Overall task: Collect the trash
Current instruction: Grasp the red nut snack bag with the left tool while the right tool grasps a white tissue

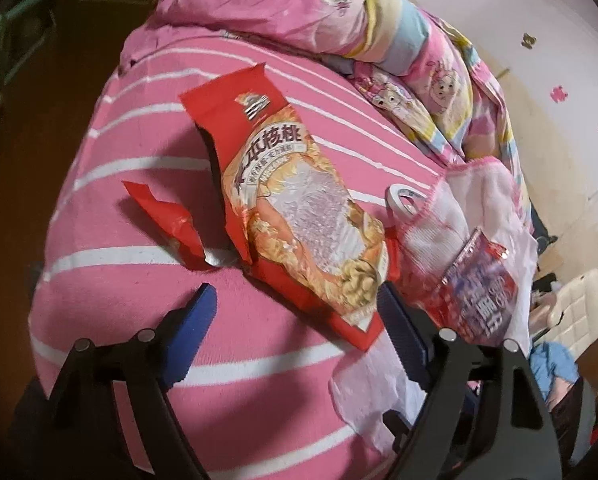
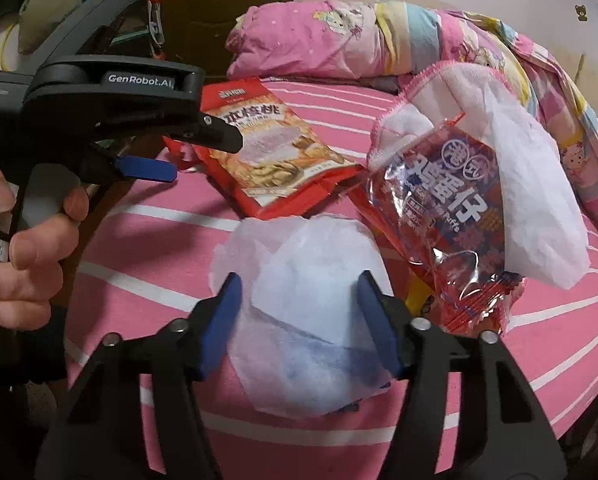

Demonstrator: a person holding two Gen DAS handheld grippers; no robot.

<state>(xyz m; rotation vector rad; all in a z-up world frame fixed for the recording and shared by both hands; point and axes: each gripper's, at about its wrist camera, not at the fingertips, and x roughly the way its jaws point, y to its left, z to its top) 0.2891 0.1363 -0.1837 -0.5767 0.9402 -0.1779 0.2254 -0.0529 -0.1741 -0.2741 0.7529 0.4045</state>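
Note:
A red walnut snack wrapper (image 1: 299,208) lies on the pink striped bed; it also shows in the right wrist view (image 2: 267,156). A torn red strip (image 1: 167,224) lies to its left. A clear red puff-snack bag (image 2: 447,216) rests on a white tissue and pink-edged cloth (image 2: 539,200); the bag also shows in the left wrist view (image 1: 479,300). A crumpled white tissue (image 2: 311,320) lies between my right gripper's open fingers; my right gripper (image 2: 299,320) is empty. My left gripper (image 1: 295,316) is open and empty, just short of the walnut wrapper's near end.
A folded pink cartoon quilt (image 1: 339,16) lies at the bed's far side. A tape roll (image 1: 403,196) sits by the cloth. The bed (image 1: 179,380) drops off to a dark floor on the left. The left gripper's body (image 2: 111,92) and hand fill the right view's left.

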